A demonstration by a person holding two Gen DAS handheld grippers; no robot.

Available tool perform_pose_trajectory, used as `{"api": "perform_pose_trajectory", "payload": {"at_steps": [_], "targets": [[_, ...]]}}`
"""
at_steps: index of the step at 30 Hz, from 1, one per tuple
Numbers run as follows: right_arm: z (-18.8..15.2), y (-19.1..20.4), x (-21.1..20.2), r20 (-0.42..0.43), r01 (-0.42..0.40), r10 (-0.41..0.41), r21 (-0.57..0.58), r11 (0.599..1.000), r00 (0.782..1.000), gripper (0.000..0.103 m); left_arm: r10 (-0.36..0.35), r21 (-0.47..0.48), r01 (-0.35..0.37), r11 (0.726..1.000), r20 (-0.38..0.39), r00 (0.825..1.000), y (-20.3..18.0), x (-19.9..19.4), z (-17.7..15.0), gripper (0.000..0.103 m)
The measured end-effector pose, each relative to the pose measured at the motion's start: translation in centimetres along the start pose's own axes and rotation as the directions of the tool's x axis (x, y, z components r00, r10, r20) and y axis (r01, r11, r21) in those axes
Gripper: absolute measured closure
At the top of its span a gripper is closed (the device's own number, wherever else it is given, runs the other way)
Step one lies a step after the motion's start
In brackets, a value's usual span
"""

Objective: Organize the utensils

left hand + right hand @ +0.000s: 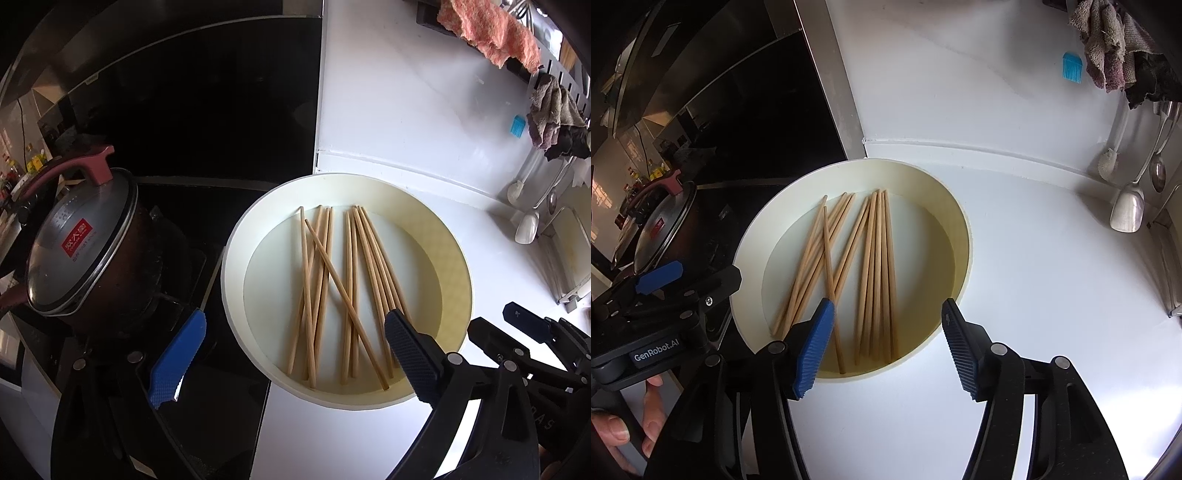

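Hovering both spread tongs, left tongs (295, 347) and right tongs (886, 336), over chopsticks (875, 273) in basin (753, 332); we are judging them light, stiff, slippery; pinching mid-shaft.

Matt wooden chopsticks (332, 288) lie in a smooth basin (236, 236) (plastic, seemingly), counter (406, 140) glossy.

You see pale tan wooden chopsticks (332, 295) in a cream-white round basin (236, 258), its inner wall a little yellowish. The counter (406, 122) is plain white. Your left claw (295, 354) has one bright blue ribbed pad and one dark navy pad on black arms; your right claw (886, 347) has blue ribbed pads. The pot (92, 258) is dark brown, with a steel-grey lid bearing a red label and a maroon handle. An orange-pink cloth (491, 29) hangs above, beside a grey-brown rag (550, 114).
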State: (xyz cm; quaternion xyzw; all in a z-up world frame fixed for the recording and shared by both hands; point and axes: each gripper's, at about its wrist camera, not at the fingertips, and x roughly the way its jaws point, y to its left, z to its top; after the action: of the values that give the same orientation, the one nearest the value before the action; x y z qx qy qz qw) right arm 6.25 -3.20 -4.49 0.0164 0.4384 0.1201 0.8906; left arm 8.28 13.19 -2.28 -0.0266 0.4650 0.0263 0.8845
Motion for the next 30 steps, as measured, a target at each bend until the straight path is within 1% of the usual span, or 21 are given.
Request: {"api": "perform_pose_trajectory", "payload": {"at_steps": [8,27,30], "targets": [[-0.1,0.1,-0.5,0.002,-0.006,0.006,0.002,1.000,1.000,0.041,0.017,0.002,-0.017,1.000,0.003,1.000,0.0,-0.7,-0.2,0.006],[-0.3,0.0,-1.7,0.015,-0.030,0.030,0.001,1.000,0.999,0.041,0.033,0.003,-0.033,0.999,0.011,0.999,0.1,-2.0,-0.3,0.006],[-0.2,-0.1,-2.0,0.021,-0.031,0.031,0.000,1.000,0.999,0.041,0.036,0.004,-0.036,0.999,0.021,0.999,0.0,-2.4,-0.3,0.006]]}}
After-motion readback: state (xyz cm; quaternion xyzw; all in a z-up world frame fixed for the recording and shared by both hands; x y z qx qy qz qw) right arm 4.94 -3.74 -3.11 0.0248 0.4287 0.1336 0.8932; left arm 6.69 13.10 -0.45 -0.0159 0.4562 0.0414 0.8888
